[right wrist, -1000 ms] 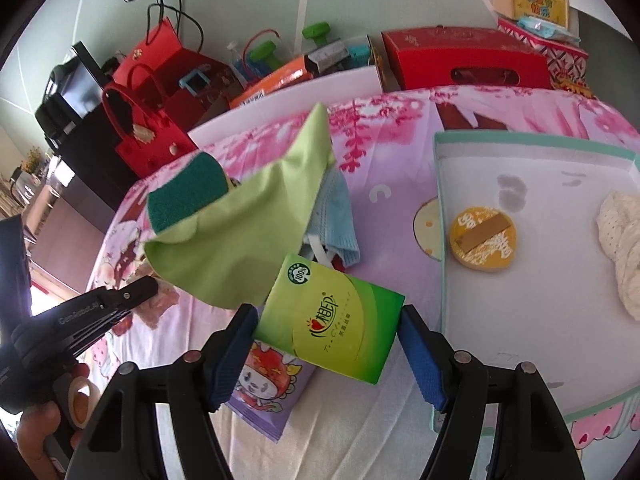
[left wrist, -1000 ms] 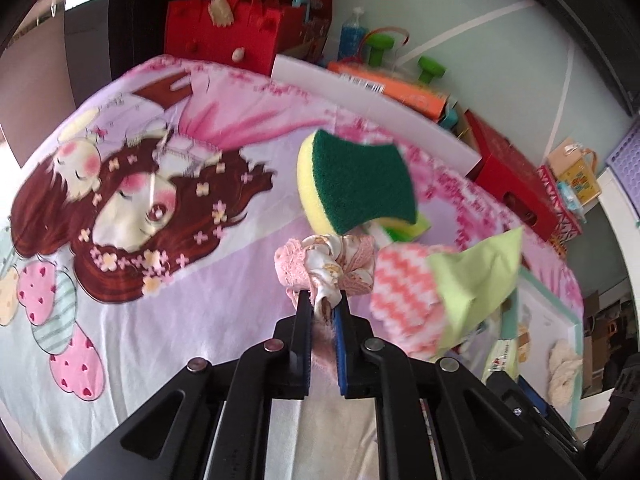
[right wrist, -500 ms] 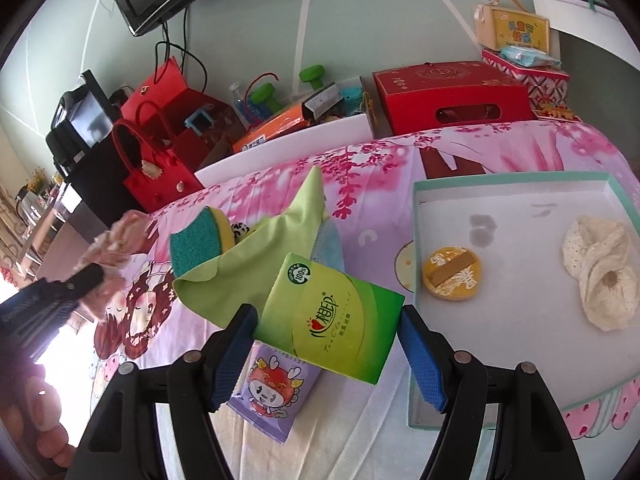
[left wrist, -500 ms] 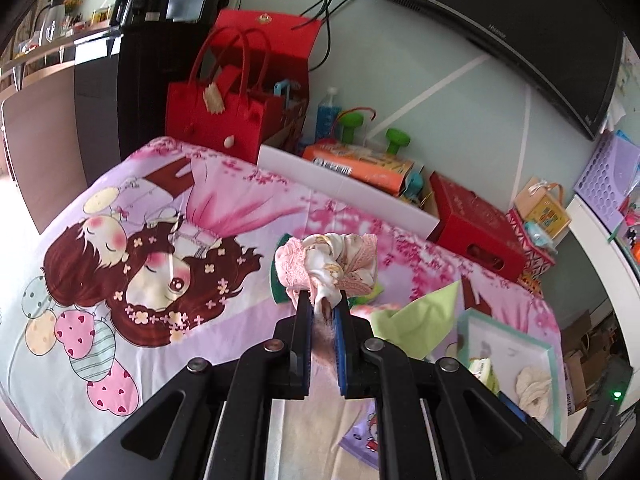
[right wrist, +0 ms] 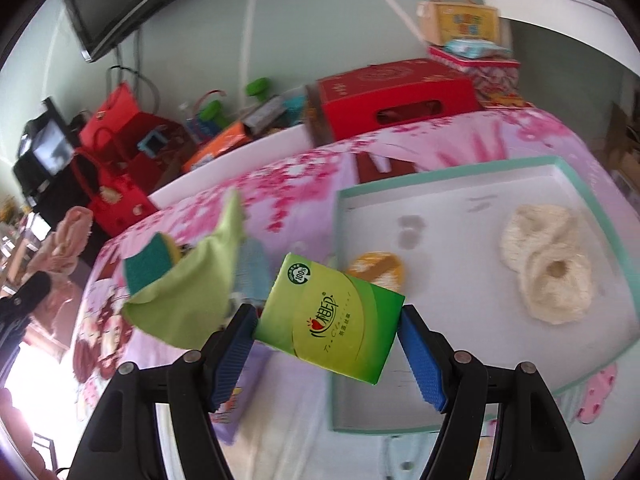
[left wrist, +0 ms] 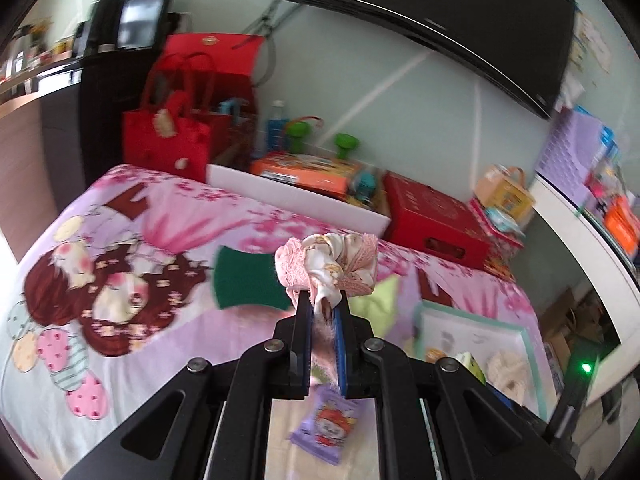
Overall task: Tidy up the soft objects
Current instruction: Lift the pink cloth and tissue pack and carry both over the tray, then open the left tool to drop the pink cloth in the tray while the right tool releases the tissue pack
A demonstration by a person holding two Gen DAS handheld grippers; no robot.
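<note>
Pale green wall at the back with a TV (left wrist: 440, 8) mounted on it, and a bed (left wrist: 120, 344) under a pink cartoon-girl sheet carries everything. Along the far edge there's clutter: red bags (left wrist: 180, 120), an orange box (left wrist: 304, 172), a red box (right wrist: 396, 96).

The left gripper (left wrist: 323, 310) has its jaws pinched nearly together on a pink scrunchie (left wrist: 328, 264), which is held up in the air above the middle of the bed. The right gripper (right wrist: 326, 332) is spread wide, clamped on a green tissue pack (right wrist: 332, 320) hanging tilted over the near left corner of the tray (right wrist: 580, 184).

Inside the tray sit a cream scrunchie (right wrist: 548, 260) toward the right side and a yellow puff (right wrist: 380, 272) by the left wall, partly hidden behind the pack. Left of the tray lies a heap: green cloth (right wrist: 192, 292), sponge (right wrist: 144, 264), something blue underneath. A purple packet (left wrist: 328, 428) lies near the front edge.
</note>
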